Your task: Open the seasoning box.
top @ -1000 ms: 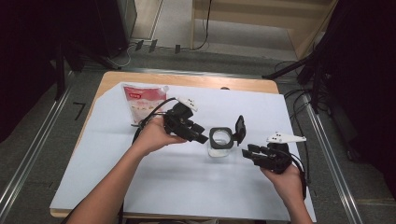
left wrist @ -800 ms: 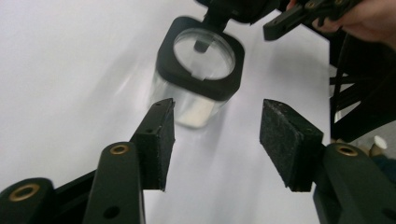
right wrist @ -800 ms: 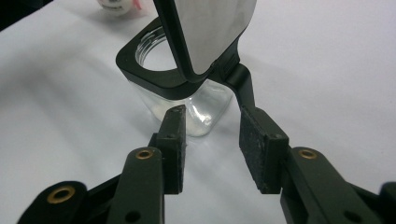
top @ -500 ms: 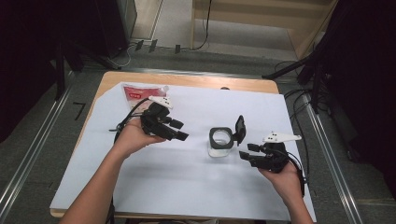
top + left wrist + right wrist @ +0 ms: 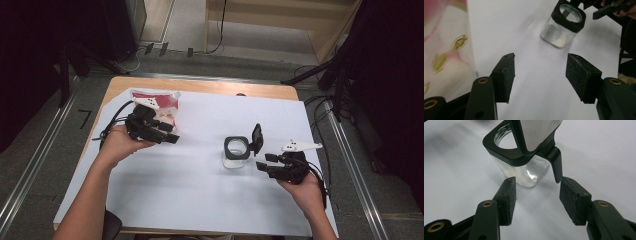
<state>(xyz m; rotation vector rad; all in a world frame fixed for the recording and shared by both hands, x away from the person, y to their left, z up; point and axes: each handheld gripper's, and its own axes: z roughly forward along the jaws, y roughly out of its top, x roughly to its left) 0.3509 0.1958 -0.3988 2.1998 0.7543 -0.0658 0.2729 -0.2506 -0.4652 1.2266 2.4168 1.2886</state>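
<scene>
Jar (image 5: 235,152) of clear glass with a black square collar stands upright on the white sheet (image 5: 200,190) that covers the table, a little toward three o'clock of the sheet's middle in the high view; its hinged black lid (image 5: 257,139) is flipped up and stands open at the jar's three o'clock side. My right gripper (image 5: 267,163) sits just beside the jar at its four o'clock, jaws pointing toward it; in the right gripper view (image 5: 536,191) both pads are parted with bare sheet between them, having just been opening, and they press on nothing, the jar and the lid's tab lying just beyond the tips at twelve o'clock. My left gripper (image 5: 169,136) is well apart from the jar, at nine o'clock of it, resting over the edge of a red and white snack bag (image 5: 167,102). In the left gripper view (image 5: 540,75) its jaws have just been opening too, stand wide and hold nothing, with the jar at one o'clock beyond them and the bag at nine o'clock.
</scene>
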